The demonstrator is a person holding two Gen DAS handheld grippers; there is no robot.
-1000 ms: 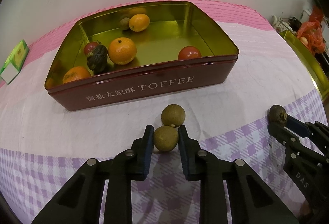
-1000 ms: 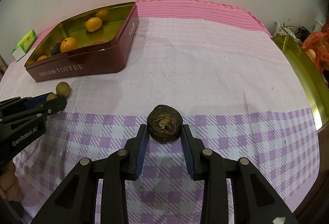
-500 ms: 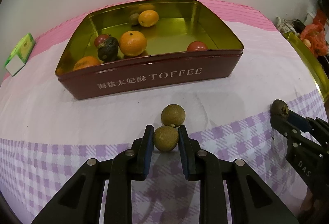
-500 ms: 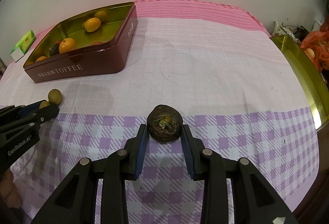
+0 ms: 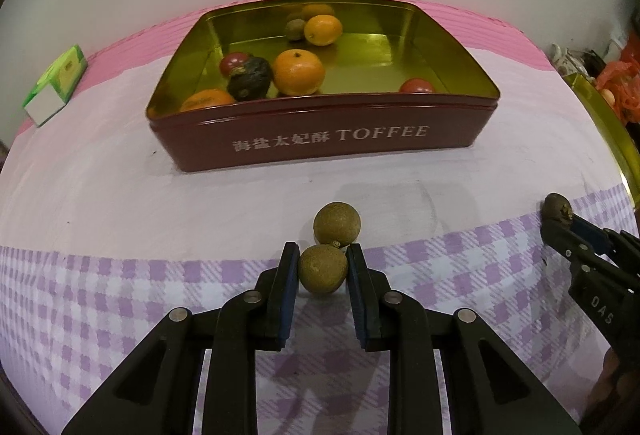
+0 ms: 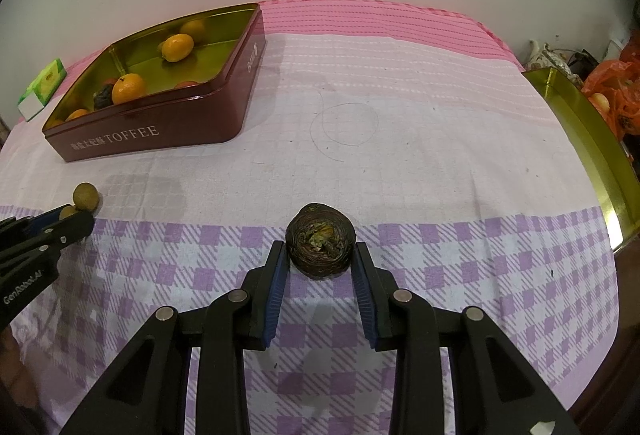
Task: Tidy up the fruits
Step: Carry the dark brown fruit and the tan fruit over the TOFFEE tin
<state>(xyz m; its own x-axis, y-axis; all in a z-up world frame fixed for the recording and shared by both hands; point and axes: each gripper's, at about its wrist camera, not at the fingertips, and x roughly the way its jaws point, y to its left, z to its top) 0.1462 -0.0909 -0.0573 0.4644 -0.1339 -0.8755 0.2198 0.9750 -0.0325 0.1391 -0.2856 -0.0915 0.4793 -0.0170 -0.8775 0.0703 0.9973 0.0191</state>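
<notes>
My left gripper (image 5: 322,265) is shut on a small round brown-green fruit (image 5: 322,269) over the checked cloth. A second fruit of the same kind (image 5: 337,222) lies just beyond it, touching or nearly so. Farther back stands the dark red TOFFEE tin (image 5: 328,137), open, holding oranges (image 5: 298,72), a dark wrinkled fruit (image 5: 249,78) and red fruits (image 5: 417,86). My right gripper (image 6: 320,255) is shut on a dark, wrinkled round fruit (image 6: 320,246) on the cloth. In the right wrist view the left gripper (image 6: 76,221) shows at the left edge, the tin (image 6: 160,127) behind it.
A green and white carton (image 5: 56,85) lies at the far left of the table. A gold tin lid (image 6: 588,151) rests at the right edge, with an orange plastic bag (image 6: 616,91) beyond it. Pink and purple-checked cloth covers the table; a wall stands behind.
The left gripper has slid sideways with its fruit still gripped, so the tin now looks more centred and farther away. The right gripper and its dark fruit have not moved.
</notes>
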